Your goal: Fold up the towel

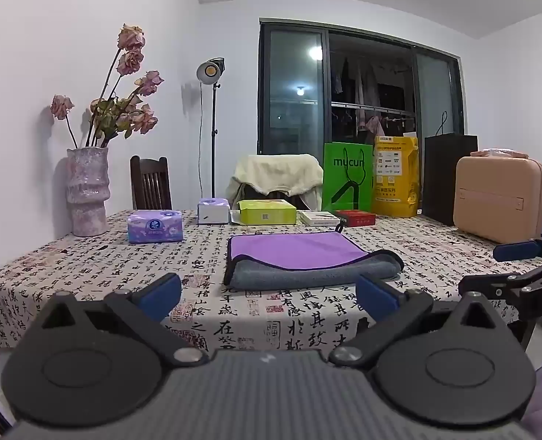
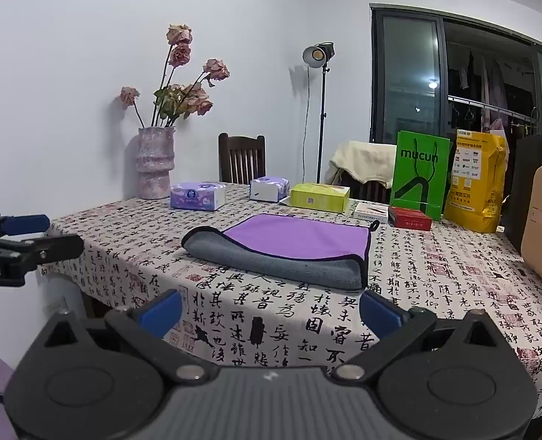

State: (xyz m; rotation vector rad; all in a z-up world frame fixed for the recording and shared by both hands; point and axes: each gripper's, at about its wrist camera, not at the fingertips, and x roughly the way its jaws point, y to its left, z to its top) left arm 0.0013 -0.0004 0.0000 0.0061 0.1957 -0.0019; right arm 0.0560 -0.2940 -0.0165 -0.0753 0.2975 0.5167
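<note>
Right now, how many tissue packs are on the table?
2. A purple pack lies beside the vase; a white box sits just right of it, next to the green box. Others may be hidden.

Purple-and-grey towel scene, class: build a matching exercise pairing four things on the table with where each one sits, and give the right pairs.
Things:
1. folded purple-and-grey microfibre towel
2. mottled pink ceramic vase of dried roses
3. tan hard-shell carry case
4. green paper bag printed "mucun"

Places:
A. far left corner of the calligraphy-print tablecloth
B. right side of the table
C. middle of the table, beyond the open blue-padded fingers
D. standing at the back, beside a yellow pouch

Pairs: 1-C, 2-A, 3-B, 4-D
</note>
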